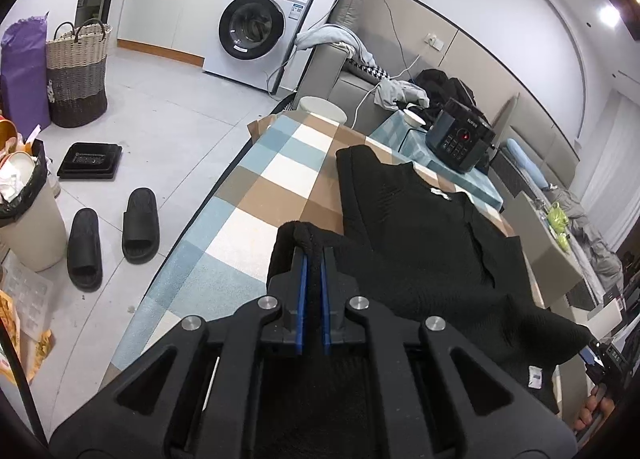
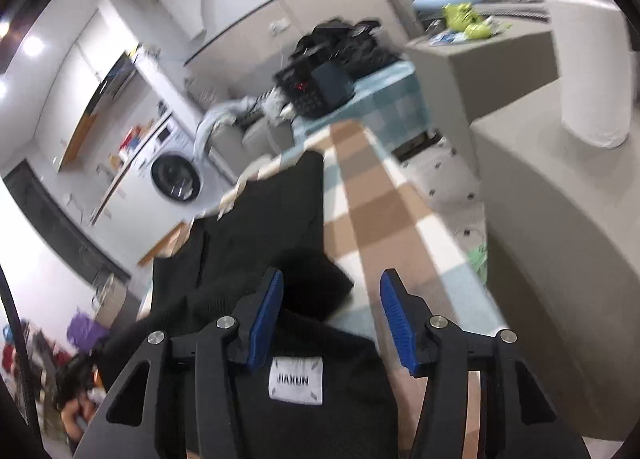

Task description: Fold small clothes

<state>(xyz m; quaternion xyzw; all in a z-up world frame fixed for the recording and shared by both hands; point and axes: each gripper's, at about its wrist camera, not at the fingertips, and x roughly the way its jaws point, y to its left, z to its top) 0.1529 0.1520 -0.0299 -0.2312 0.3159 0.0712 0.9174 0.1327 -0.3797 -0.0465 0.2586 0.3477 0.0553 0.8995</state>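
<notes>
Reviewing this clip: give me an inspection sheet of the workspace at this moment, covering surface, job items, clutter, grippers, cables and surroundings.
Surface: checked tablecloth in blue, brown and white.
Job's things: black garment spread on the cloth; white brand label showing in the right wrist view.
Clutter: black electric cooker and white bowl at the far end.
Grippers: left gripper shut on a fold of the garment; right gripper open over the garment, view blurred.
Cables: white cable running over the sofa.
Surroundings: washing machine, woven basket, black slippers, bin.
</notes>
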